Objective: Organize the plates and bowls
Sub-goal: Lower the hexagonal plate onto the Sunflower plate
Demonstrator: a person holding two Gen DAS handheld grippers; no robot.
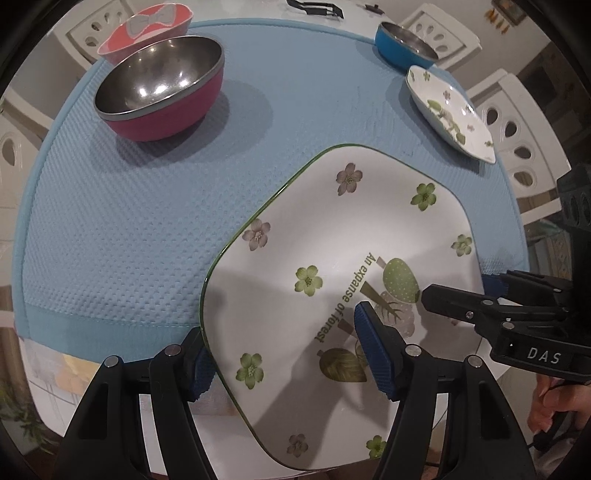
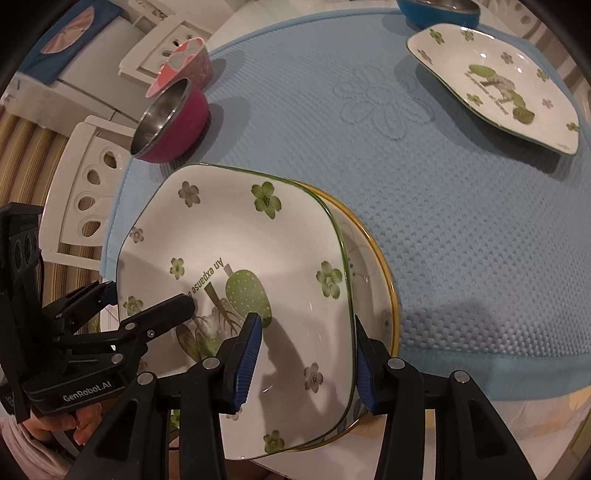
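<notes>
A large square white plate with green flowers [image 1: 332,229] [image 2: 236,236] lies on a round yellow-rimmed plate [image 2: 373,280] at the near edge of the blue mat [image 1: 129,221]. My left gripper [image 1: 284,332] [image 2: 149,295] points down over the square plate's left rim, one pad outside the edge and one above the plate, jaws apart. My right gripper [image 2: 306,321] [image 1: 458,288] straddles the opposite rim the same way, its inner pad casting a shadow on the plate. Neither gripper visibly presses on the plate.
On the mat stand a pink steel bowl [image 1: 159,88] [image 2: 170,122], a coral bowl with a bow pattern [image 1: 147,29] behind it, a blue steel bowl [image 1: 404,44] and a smaller square flowered plate [image 1: 448,110] [image 2: 498,85]. White chairs [image 2: 92,192] ring the table.
</notes>
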